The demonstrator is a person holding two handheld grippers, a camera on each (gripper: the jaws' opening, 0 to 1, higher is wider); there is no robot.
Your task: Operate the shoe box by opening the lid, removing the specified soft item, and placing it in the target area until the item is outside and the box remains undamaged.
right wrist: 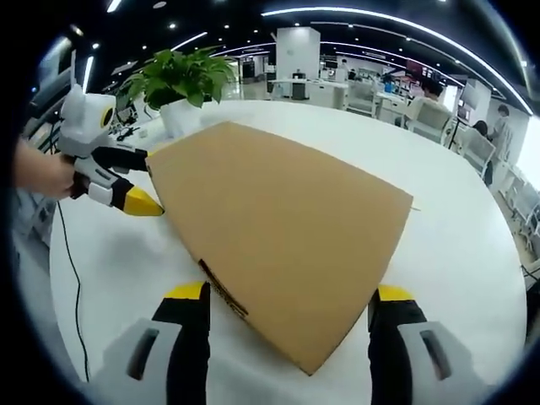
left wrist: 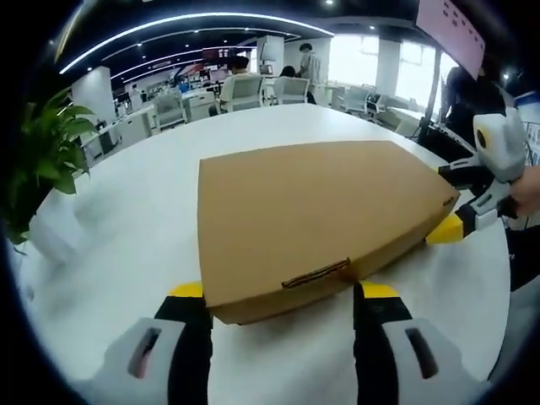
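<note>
Around the closed brown shoe box (left wrist: 316, 224) on the white table (left wrist: 143, 211), both grippers are spread wide: left gripper (left wrist: 283, 291), right gripper (right wrist: 291, 294).

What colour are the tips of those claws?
Yellow tips on the left claw, clearest in the left gripper view.

A broad white table (left wrist: 135, 219) with a rounded edge carries a flat brown cardboard shoe box (left wrist: 312, 215), lid closed, lying near its middle. Toward one edge stands a leafy green plant (right wrist: 179, 78) in what looks like a white pot. A thin dark cable (right wrist: 72, 278) trails across the tabletop.
</note>
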